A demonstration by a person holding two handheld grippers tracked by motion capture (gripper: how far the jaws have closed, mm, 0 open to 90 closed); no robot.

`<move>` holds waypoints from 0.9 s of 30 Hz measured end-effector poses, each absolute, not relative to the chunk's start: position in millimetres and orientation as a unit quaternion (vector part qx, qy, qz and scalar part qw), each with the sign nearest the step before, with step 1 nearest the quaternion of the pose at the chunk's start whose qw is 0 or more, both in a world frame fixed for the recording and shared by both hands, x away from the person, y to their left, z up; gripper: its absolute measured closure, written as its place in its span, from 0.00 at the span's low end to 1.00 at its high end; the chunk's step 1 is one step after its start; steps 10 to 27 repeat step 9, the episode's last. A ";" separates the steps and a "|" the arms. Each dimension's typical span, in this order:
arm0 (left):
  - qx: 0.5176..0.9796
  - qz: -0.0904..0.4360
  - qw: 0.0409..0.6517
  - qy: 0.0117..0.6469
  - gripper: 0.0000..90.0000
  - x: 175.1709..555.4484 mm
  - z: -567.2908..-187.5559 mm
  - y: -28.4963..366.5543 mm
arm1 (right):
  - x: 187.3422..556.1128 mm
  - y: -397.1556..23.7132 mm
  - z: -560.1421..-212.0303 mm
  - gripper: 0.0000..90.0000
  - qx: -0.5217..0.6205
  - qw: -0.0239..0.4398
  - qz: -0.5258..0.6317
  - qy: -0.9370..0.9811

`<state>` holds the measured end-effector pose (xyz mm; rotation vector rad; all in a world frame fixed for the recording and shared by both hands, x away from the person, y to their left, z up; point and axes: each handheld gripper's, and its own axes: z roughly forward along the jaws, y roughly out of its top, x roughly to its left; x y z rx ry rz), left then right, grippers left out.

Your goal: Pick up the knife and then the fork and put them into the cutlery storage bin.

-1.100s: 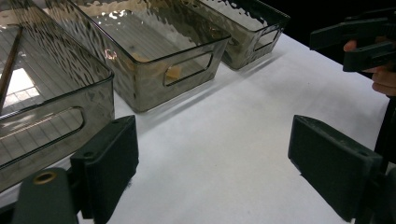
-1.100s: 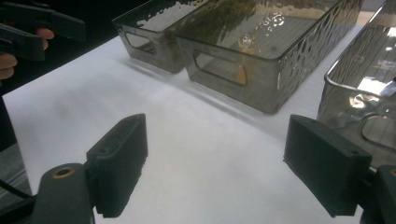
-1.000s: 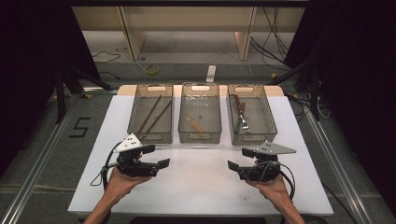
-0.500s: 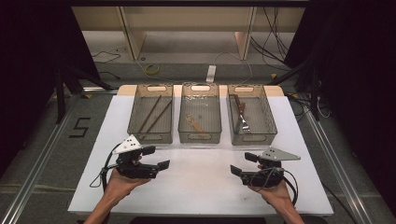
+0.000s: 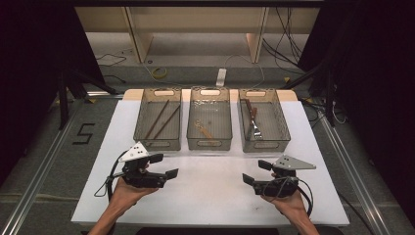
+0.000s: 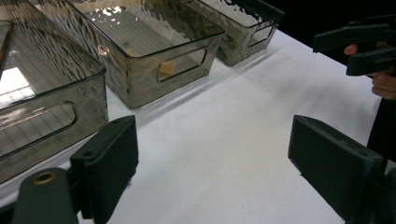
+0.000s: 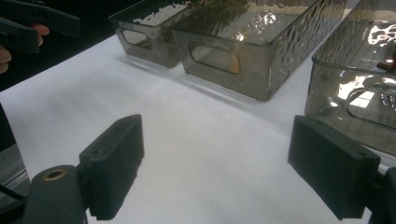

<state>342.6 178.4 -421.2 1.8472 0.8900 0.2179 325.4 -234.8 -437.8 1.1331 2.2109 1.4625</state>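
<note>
Three smoky clear bins stand in a row on the white table [image 5: 210, 196]. The left bin [image 5: 157, 142] holds two brown chopsticks [image 5: 161, 120]. A pale wooden utensil [image 5: 203, 129] lies in the middle bin [image 5: 209, 144], and a metal fork [image 5: 254, 125] lies in the right bin [image 5: 264, 144]. My left gripper [image 5: 165, 165] is open and empty, held low at the near left and pointing right. My right gripper [image 5: 255, 172] is open and empty at the near right, pointing left. In the left gripper view the left gripper [image 6: 215, 168] has only white table between its jaws, as does the right gripper [image 7: 219, 168] in its own view.
The bins [image 6: 154, 60] stand just beyond my jaws. The right gripper [image 6: 359, 46] shows far off in the left gripper view, and the left gripper [image 7: 32, 23] in the right gripper view. A wide strip of bare table lies between the hands. Floor and cables surround the table.
My right gripper has drifted slightly toward the near edge of the table. The left gripper has barely moved. Both stay open.
</note>
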 end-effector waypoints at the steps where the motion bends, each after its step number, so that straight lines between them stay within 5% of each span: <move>1: 0.768 0.091 0.515 0.370 0.17 342.6 -421.1 178.7 | 325.5 -234.8 -437.8 0.21 0.390 0.129 0.503 0.760; 27: 0.768 0.091 0.514 0.370 0.17 342.7 -421.2 178.8 | 326.6 -234.9 -438.3 0.21 0.390 0.132 0.501 0.761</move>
